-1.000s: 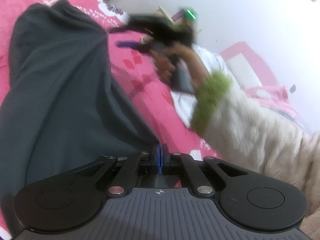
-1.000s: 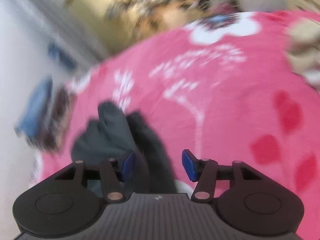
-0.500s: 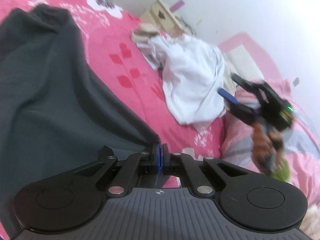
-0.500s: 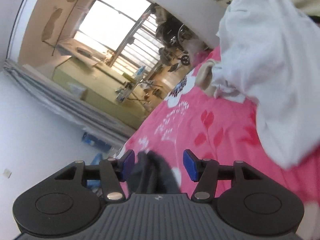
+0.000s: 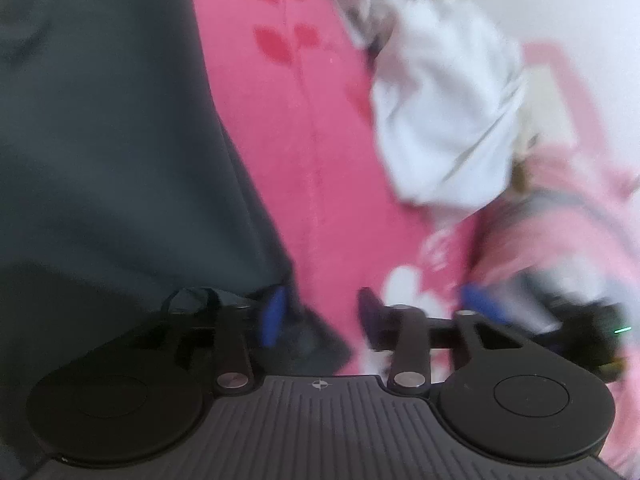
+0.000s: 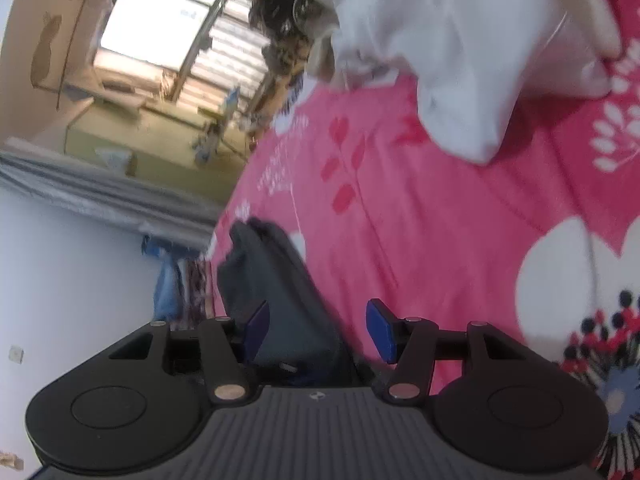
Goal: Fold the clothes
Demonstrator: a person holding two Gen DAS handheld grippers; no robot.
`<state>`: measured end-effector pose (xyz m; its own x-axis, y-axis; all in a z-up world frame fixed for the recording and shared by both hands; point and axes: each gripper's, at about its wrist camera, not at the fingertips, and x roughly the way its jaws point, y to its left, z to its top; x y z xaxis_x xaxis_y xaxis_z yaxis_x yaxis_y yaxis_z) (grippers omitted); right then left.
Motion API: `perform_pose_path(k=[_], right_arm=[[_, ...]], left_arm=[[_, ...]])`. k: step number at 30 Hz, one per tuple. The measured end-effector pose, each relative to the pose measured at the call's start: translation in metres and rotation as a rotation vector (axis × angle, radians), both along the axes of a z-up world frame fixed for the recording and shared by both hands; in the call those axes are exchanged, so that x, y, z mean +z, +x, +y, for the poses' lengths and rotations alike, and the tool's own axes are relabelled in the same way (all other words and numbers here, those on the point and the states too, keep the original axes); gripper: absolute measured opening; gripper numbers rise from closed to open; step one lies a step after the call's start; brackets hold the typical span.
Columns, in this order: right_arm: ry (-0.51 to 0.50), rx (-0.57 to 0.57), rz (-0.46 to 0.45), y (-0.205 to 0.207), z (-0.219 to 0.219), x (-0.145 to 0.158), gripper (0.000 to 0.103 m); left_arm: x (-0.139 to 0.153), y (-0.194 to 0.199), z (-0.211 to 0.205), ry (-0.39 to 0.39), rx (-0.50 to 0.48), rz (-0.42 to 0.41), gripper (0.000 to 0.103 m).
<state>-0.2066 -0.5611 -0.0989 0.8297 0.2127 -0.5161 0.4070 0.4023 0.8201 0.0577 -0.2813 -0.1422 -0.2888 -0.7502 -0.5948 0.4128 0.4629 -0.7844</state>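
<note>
A: Left wrist view, item one: left tool [image 5: 320, 318]. Its jaws have just been opening and now stand apart; a corner of the dark grey garment [image 5: 112, 140] lies between them, no longer pinched. I judge that a release, the fold on that side laid down.

B: Garment's place?

A: Spread flat on the pink bedspread [image 5: 320, 168], filling the frame from 12 through 9 o'clock. Its right edge runs diagonally from 12 down to the tool.

B: Open room?

A: A bare pink strip up the middle. Beyond it, at 2 o'clock, a white garment [image 5: 448, 120] lies crumpled, apart from the grey one. The right tool [image 5: 520, 312] shows blurred at 4 o'clock.

B: Right wrist view?

A: Right tool [image 6: 316, 330], jaws apart, clamped on nothing. The dark grey garment [image 6: 272, 280] runs away from between them toward 11 o'clock, its far end bunched near the bed's edge. White garment [image 6: 460, 52] at 1 o'clock, likely the next piece. Bedspread [image 6: 440, 220] clear from 2 to 4 o'clock.
</note>
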Motion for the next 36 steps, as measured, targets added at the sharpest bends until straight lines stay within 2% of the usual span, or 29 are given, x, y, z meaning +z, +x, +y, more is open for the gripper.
perform_pose_path(k=[1, 3, 7, 11, 14, 17, 18, 20, 22, 24, 29, 32, 34, 36], right_arm=[[0.002, 0.011, 0.006, 0.004, 0.002, -0.002, 0.058], [0.012, 0.029, 0.012, 0.009, 0.009, -0.006, 0.058], [0.035, 0.061, 0.046, 0.018, 0.023, -0.010, 0.058], [0.021, 0.070, 0.058, 0.016, 0.033, -0.002, 0.058], [0.003, 0.065, 0.076, 0.013, 0.036, 0.008, 0.058], [0.006, 0.068, 0.118, 0.013, 0.039, 0.009, 0.058], [0.010, 0.071, 0.130, 0.013, 0.041, 0.009, 0.057], [0.027, 0.078, 0.158, 0.017, 0.044, 0.004, 0.057], [0.040, 0.080, 0.195, 0.026, 0.046, -0.006, 0.057], [0.049, 0.076, 0.236, 0.035, 0.048, -0.017, 0.057], [0.093, 0.041, 0.314, 0.054, 0.051, -0.043, 0.057], [0.095, 0.037, 0.338, 0.063, 0.052, -0.048, 0.056], [0.107, 0.060, 0.341, 0.066, 0.055, -0.049, 0.054], [0.116, 0.083, 0.343, 0.070, 0.058, -0.048, 0.054]], left_arm=[[0.008, 0.003, 0.009, -0.035, 0.022, 0.002, 0.059], [0.024, 0.011, 0.027, -0.095, 0.065, 0.002, 0.063], [0.061, 0.023, 0.071, -0.175, 0.157, -0.007, 0.065], [0.104, 0.019, 0.128, -0.206, 0.209, -0.118, 0.065], [0.133, 0.008, 0.167, -0.138, 0.231, -0.270, 0.065], [0.147, -0.014, 0.191, 0.022, 0.225, -0.468, 0.065], [0.146, -0.023, 0.196, 0.064, 0.215, -0.511, 0.065], [0.135, -0.038, 0.204, 0.132, 0.189, -0.546, 0.065], [0.120, -0.048, 0.213, 0.177, 0.194, -0.537, 0.065], [0.102, -0.051, 0.221, 0.197, 0.224, -0.491, 0.065], [0.053, -0.040, 0.236, 0.187, 0.376, -0.315, 0.065], [0.036, -0.034, 0.240, 0.183, 0.411, -0.270, 0.063], [0.029, -0.032, 0.238, 0.187, 0.414, -0.259, 0.055], [0.022, -0.032, 0.237, 0.193, 0.414, -0.245, 0.051]])
